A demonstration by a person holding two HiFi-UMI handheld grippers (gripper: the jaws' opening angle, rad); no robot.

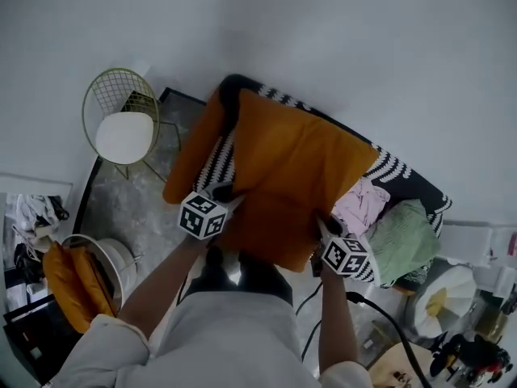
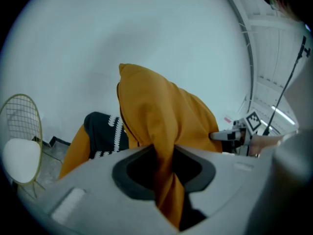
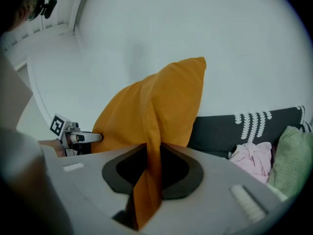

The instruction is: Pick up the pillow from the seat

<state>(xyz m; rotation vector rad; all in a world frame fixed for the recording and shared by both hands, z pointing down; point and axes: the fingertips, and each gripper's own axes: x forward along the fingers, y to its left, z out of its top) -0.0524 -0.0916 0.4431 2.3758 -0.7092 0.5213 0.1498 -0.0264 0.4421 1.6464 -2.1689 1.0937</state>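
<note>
Pillow, orange, is held up in the air over the sofa, off the seat. Both grip it: the left hand-held gripper is pinched on fabric at its left side, the right hand-held gripper on its right side. A second orange pillow, pink cloth and green cushion lie on the sofa.

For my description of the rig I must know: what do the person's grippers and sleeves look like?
The left gripper and the right gripper each have a light grey body, a dark lining round the jaws, and a cube with black-and-white square markers. A black cable leaves the right one. The sleeves are pale.
</note>
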